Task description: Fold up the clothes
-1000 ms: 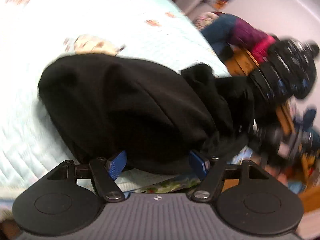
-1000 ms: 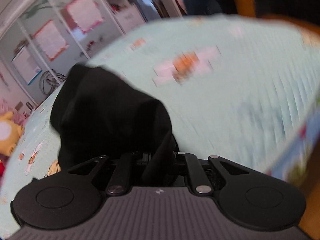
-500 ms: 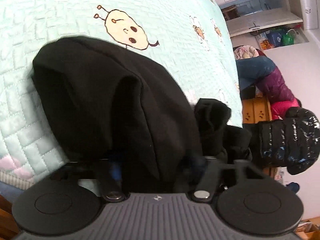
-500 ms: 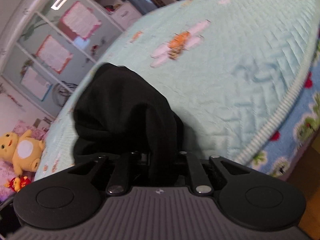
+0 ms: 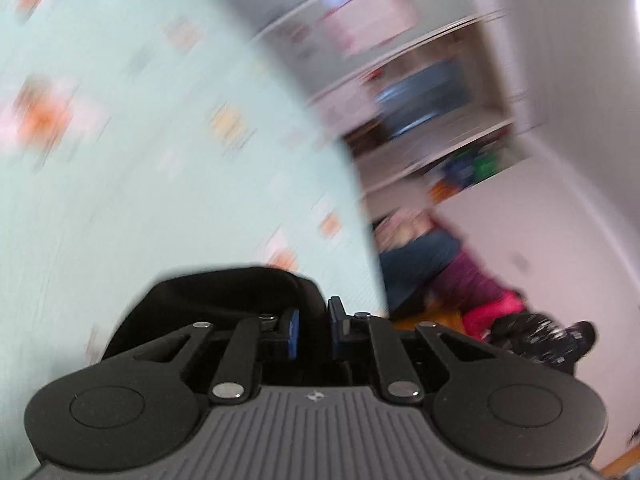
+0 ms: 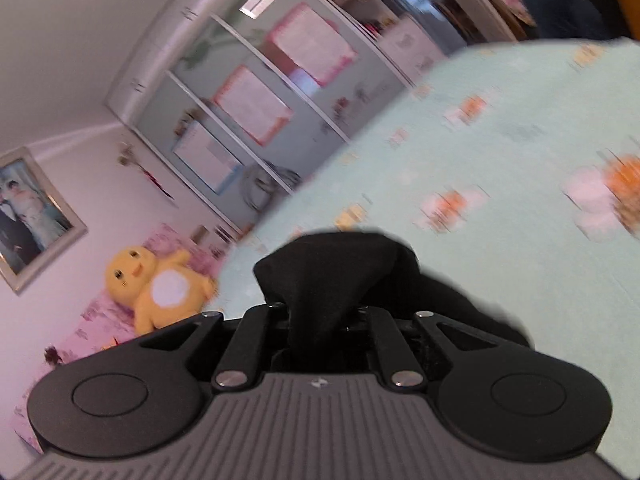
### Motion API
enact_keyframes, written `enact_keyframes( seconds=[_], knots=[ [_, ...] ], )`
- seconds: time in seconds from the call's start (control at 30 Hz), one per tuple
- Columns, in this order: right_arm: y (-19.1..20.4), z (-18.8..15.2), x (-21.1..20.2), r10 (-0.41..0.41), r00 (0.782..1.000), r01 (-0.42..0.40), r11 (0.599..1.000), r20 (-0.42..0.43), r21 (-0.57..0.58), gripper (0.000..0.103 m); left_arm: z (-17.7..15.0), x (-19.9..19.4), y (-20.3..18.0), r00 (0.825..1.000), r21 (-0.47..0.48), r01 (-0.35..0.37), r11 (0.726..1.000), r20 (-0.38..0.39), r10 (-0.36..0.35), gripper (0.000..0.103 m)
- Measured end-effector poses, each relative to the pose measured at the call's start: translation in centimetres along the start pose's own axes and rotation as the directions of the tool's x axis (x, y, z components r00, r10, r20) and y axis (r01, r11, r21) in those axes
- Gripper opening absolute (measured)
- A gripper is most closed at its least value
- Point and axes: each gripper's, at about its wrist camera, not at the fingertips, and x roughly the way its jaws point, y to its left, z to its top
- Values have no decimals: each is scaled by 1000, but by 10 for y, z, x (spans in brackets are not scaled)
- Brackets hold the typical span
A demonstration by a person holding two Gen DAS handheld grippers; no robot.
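Observation:
A black garment (image 5: 224,292) bunches just ahead of my left gripper (image 5: 315,322). The blue pads (image 5: 294,328) are closing, with a fold of the black cloth pinched between them. In the right wrist view the same black garment (image 6: 340,264) rises in a peak out of my right gripper (image 6: 322,312), which is shut on it; the cloth hides its fingertips. Both grippers hold the garment up above the mint-green quilted bed cover (image 5: 160,160) (image 6: 500,200). Both views are motion-blurred.
White shelving (image 5: 420,92) stands past the bed's far edge. A pile of blue, purple and pink clothes (image 5: 472,280) and a shiny black jacket (image 5: 548,340) lie at the right. A yellow plush toy (image 6: 152,288), a wardrobe (image 6: 256,108) and a framed picture (image 6: 28,216) show at the left.
The left jaws went from wide open around the garment's edge to pinched on it. Both grippers rose and tipped toward level, lifting the black garment off the quilt.

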Motion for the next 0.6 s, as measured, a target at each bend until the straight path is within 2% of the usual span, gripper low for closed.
enact_keyframes(
  seconds=[0.07,0.13,0.2,0.27,0.33,0.4,0.43,0.5,0.57,0.6],
  knots=[
    [23,20,7,51,996,-48,998,71,-37,9,29,-24,-32,992,119,69,991,99,-81,11],
    [33,31,5,110,985,-103,993,135,-59,9,45,-46,-55,973,220,107,970,175,-147,11],
    [38,36,3,153,971,-141,987,181,-77,9,46,-61,-58,961,278,125,952,205,-186,11],
    [25,22,0,143,974,-133,989,175,-71,9,35,-65,-44,966,303,111,947,191,-175,11],
    [9,4,-2,117,981,-109,992,152,-58,9,13,-57,-13,985,283,58,957,140,-101,12],
    [-20,-23,0,25,998,-24,1000,57,-20,9,-14,-43,34,999,200,-6,980,54,-5,12],
    [-37,-42,1,-24,1000,24,1000,-7,2,9,-31,-37,59,999,156,-48,987,3,48,12],
    [-70,-80,0,-122,982,129,991,-145,38,10,-67,-28,108,983,72,-141,987,-111,149,12],
    [-101,-115,-4,-218,939,245,967,-264,72,10,-102,-19,154,949,-8,-227,974,-226,219,12],
    [-116,-129,-9,-246,919,288,952,-309,99,12,-116,-19,166,940,-40,-235,971,-264,216,12]
  ],
)
